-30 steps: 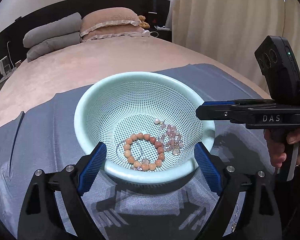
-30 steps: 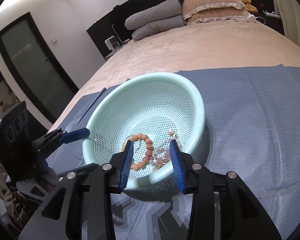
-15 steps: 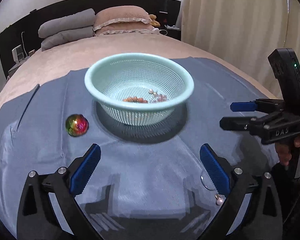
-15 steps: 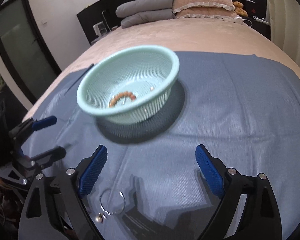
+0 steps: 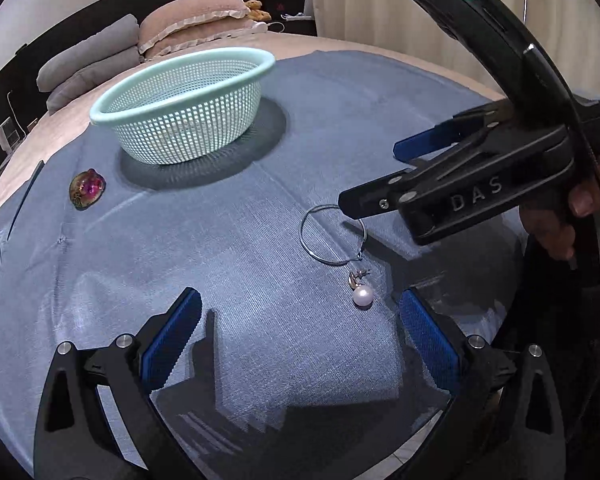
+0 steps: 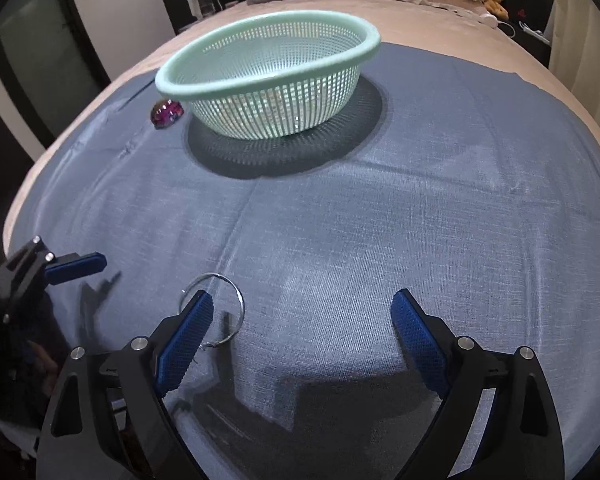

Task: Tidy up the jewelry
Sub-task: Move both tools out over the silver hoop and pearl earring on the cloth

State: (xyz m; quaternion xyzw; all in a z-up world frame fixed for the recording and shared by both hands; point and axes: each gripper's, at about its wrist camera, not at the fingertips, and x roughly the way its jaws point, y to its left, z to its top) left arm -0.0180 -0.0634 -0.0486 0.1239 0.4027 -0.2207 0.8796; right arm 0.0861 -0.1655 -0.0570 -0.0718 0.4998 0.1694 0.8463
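A thin silver hoop (image 5: 332, 236) with a pearl drop (image 5: 363, 295) lies on the blue-grey cloth (image 5: 228, 264), just ahead of my open left gripper (image 5: 300, 332) and nearer its right finger. From the right side my right gripper (image 5: 376, 176) reaches in, open wide, one fingertip over the hoop's far edge. In the right wrist view the hoop (image 6: 216, 308) is partly covered by the left finger of my right gripper (image 6: 302, 332), with nothing between the pads. The mint mesh basket (image 5: 184, 108) stands farther back. Its wall hides what is inside.
An iridescent purple gem-like piece (image 5: 87, 188) lies on the cloth left of the basket (image 6: 268, 76). Pillows (image 5: 188, 20) are at the head of the bed. A hand (image 5: 568, 220) holds the right gripper. One blue pad of the left gripper (image 6: 76, 263) shows at the left edge.
Both grippers have pulled back from over the basket and come down toward the near cloth. The right gripper's jaws have spread wide. The hoop and pearl have come into view.
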